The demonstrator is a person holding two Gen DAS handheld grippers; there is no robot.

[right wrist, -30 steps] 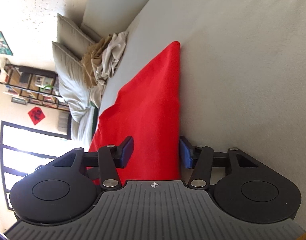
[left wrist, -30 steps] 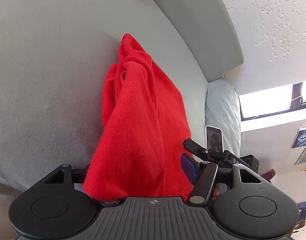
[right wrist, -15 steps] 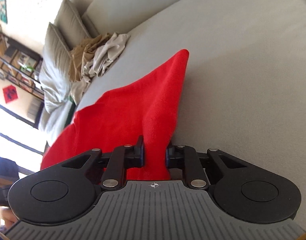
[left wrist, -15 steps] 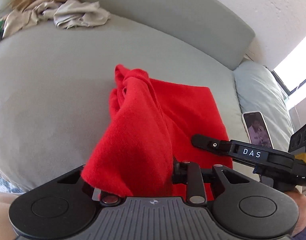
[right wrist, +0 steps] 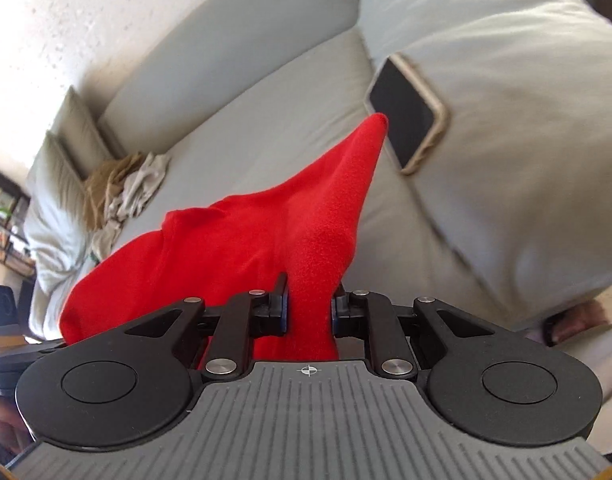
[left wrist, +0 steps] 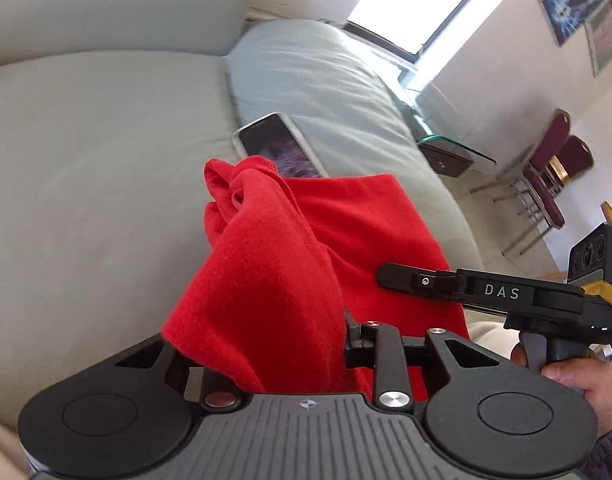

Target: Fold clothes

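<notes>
Mid-fold: soft red fleece garment (left wrist: 266,280) clamped by left gripper (left wrist: 274,344) and right gripper (right wrist: 309,304) over pale grey fabric sofa (left wrist: 86,160); next, lowering flat, edges aligned.

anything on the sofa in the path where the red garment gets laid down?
Yes: a phone lies on the sofa seat by the armrest cushion, right at the far tip of the red garment. Both the left gripper and right gripper are clamped on the cloth; otherwise the seat looks bare.

Bright window (left wrist: 417,4) glare, motion blur, fisheye edges
</notes>
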